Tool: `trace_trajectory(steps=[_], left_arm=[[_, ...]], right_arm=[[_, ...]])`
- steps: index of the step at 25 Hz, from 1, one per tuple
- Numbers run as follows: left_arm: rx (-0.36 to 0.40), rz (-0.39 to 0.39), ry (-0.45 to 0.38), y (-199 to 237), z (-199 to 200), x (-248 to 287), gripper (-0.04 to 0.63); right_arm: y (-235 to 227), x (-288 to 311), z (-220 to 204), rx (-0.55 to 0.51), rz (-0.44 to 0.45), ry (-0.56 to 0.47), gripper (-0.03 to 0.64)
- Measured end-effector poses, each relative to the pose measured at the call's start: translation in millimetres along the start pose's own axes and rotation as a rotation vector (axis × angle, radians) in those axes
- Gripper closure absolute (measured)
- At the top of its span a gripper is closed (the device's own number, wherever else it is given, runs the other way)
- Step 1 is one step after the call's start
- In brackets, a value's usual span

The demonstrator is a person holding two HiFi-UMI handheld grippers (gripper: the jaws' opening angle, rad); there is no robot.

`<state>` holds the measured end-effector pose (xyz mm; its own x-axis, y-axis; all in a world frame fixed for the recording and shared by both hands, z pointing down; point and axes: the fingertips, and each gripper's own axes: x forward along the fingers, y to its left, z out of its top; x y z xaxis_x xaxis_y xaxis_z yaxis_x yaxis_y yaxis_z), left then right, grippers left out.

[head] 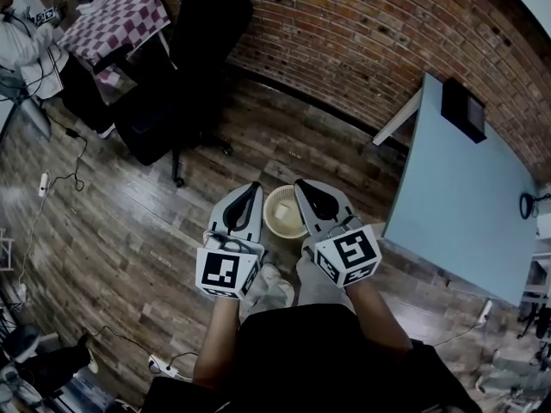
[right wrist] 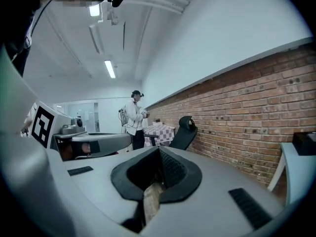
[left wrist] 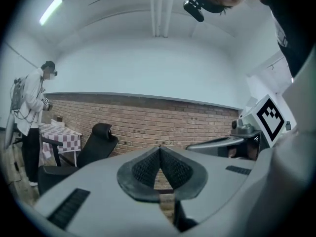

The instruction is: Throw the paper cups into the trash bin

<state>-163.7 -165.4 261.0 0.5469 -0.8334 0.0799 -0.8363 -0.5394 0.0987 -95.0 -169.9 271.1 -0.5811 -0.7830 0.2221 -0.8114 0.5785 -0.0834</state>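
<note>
In the head view a round cream trash bin stands on the wooden floor right in front of me. Both grippers hover side by side above it, pointing away from me. My left gripper sits over the bin's left rim and my right gripper over its right rim. In the left gripper view the left gripper has its ribbed pads pressed together with nothing between them. The right gripper in its own view looks the same. No paper cup shows in any view.
A pale blue table with a black box stands close on the right. A black office chair and a checkered table are by the brick wall, with a person at far left. A power strip lies near my feet.
</note>
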Motion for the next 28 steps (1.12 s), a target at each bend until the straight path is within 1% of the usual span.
trace_trajectory(steps=[3, 7, 11, 14, 17, 19, 22, 23, 25, 28], left_arm=[[0.008, -0.021, -0.021, -4, 11, -7, 0.593], [0.022, -0.036, -0.031, -8, 19, -15, 0.593], [0.04, -0.065, -0.031, -17, 22, -18, 0.593], [0.048, -0.084, -0.079, -23, 34, -18, 0.594], [0.029, -0.084, -0.099, -30, 38, -19, 0.593], [0.014, -0.084, -0.1, -41, 38, -18, 0.594], [0.0, -0.095, -0.061, -63, 34, -17, 0.592], [-0.001, -0.1, -0.061, -72, 35, -17, 0.594], [-0.001, -0.107, -0.1, -88, 43, -15, 0.592], [0.018, -0.119, -0.114, -112, 48, -16, 0.594]], right_arm=[[11, -5, 15, -0.017, 0.001, -0.021, 0.614], [25, -9, 27, -0.009, 0.015, -0.046, 0.612], [34, -13, 34, 0.006, 0.058, -0.061, 0.612], [41, -15, 41, 0.0, 0.078, -0.081, 0.612], [45, -22, 46, -0.022, 0.091, -0.095, 0.613], [42, -32, 47, -0.025, 0.09, -0.1, 0.612], [35, -53, 47, -0.022, 0.087, -0.107, 0.612], [31, -61, 47, -0.02, 0.087, -0.11, 0.612], [25, -76, 46, -0.017, 0.085, -0.115, 0.612], [19, -98, 45, -0.007, 0.084, -0.121, 0.613]])
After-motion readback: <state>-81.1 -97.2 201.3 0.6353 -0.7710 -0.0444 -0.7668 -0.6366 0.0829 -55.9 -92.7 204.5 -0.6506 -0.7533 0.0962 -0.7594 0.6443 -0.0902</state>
